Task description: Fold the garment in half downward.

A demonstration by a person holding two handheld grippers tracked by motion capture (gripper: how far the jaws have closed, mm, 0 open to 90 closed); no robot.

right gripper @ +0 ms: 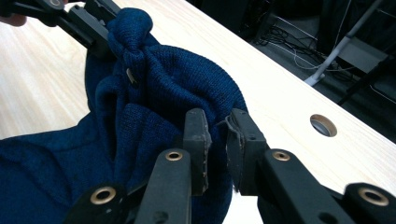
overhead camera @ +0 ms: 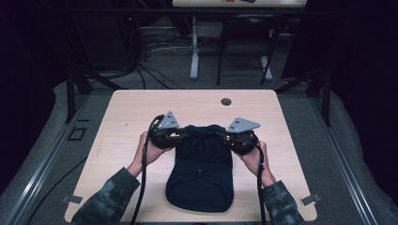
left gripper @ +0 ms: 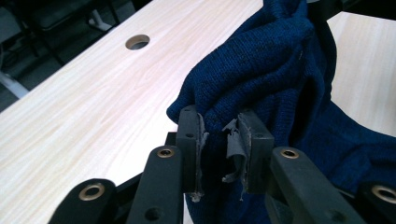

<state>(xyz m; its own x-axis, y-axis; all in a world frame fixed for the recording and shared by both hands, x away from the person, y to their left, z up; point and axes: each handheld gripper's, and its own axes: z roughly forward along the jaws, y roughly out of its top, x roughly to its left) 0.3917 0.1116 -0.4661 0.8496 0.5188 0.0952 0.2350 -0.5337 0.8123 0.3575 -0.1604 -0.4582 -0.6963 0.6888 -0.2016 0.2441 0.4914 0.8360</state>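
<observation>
A dark blue knit garment [overhead camera: 201,176] lies on the light wooden table [overhead camera: 131,112], its lower part flat and its top edge bunched and lifted. My left gripper [overhead camera: 181,134] is shut on the top left of the bunched edge; the knit [left gripper: 271,79] is pinched between its jaws, and the gripper [left gripper: 219,140] has frayed pads. My right gripper [overhead camera: 223,136] is shut on the top right of that edge, with the fabric [right gripper: 154,107] held in the gripper [right gripper: 217,135]. The left gripper [right gripper: 84,21] also shows across the garment in the right gripper view.
A round cable hole [overhead camera: 226,101] sits in the table beyond the garment, also seen as the hole [left gripper: 137,42] and the hole [right gripper: 323,125]. Bare tabletop lies on both sides of the hands. Desk legs, cables and a chair frame [overhead camera: 244,51] stand on the floor behind.
</observation>
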